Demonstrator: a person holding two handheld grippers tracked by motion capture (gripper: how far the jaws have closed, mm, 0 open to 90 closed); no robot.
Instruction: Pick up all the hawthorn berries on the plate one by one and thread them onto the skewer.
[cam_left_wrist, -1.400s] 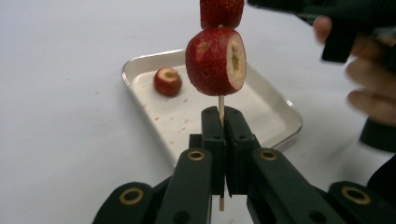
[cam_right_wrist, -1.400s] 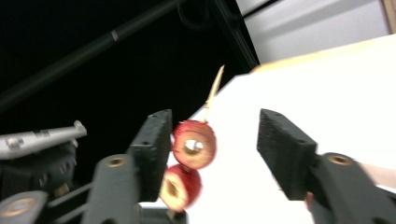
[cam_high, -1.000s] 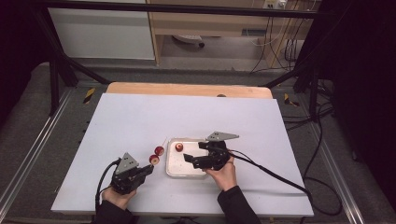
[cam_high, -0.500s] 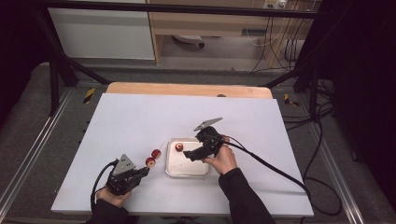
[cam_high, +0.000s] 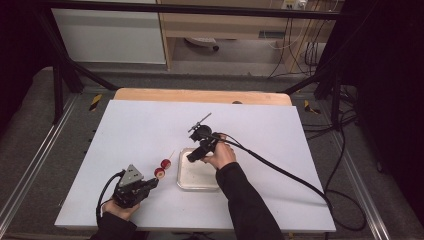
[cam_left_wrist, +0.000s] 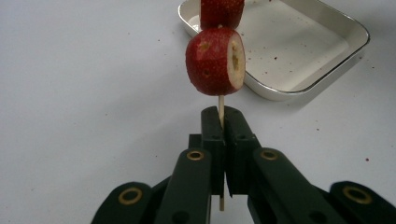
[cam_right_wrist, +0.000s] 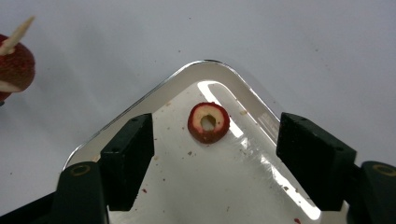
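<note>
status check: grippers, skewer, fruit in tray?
Left gripper shut on skewer, two fruit pieces threaded. Right gripper open over tray, jaws just closing, aimed at cored fruit, not touching. Nothing in the way.

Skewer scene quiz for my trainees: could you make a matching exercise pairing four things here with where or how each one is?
1. skewer
2. fruit slice
3. right gripper
4. tray

a. lies in the tray's corner
b. clamped in the left gripper
c. open above the tray
d. rests on the white table

Pairs: 1-b, 2-a, 3-c, 4-d
</note>
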